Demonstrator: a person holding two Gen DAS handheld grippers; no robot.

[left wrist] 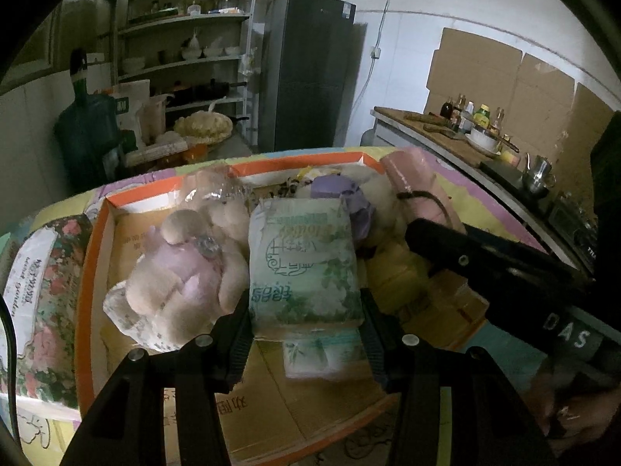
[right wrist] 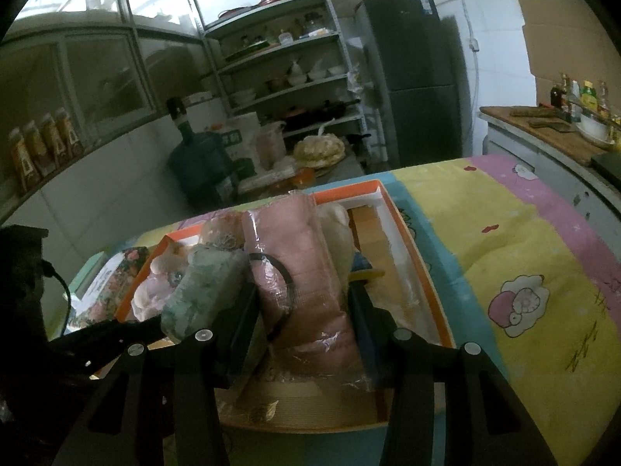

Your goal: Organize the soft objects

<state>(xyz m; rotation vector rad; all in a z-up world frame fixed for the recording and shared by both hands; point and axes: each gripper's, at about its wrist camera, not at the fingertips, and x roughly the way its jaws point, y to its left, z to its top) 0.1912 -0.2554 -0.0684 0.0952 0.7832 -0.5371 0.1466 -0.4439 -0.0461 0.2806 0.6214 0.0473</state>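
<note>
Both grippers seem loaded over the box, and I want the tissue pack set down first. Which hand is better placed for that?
Left. The left gripper is clamped on the tissue pack above the orange box; the right gripper holds the pink roll.

The orange-rimmed cardboard box [left wrist: 93,256] is crowded: a plastic-wrapped beige teddy bear [left wrist: 182,268] fills the left of the left wrist frame, a green-printed tissue pack [left wrist: 306,260] the centre, a wrapped pink rolled towel [right wrist: 299,268] beside it. Bare cardboard shows only at that frame's bottom. In the right wrist frame, the yellow-and-pink quilted surface [right wrist: 524,256] at right lies open
</note>
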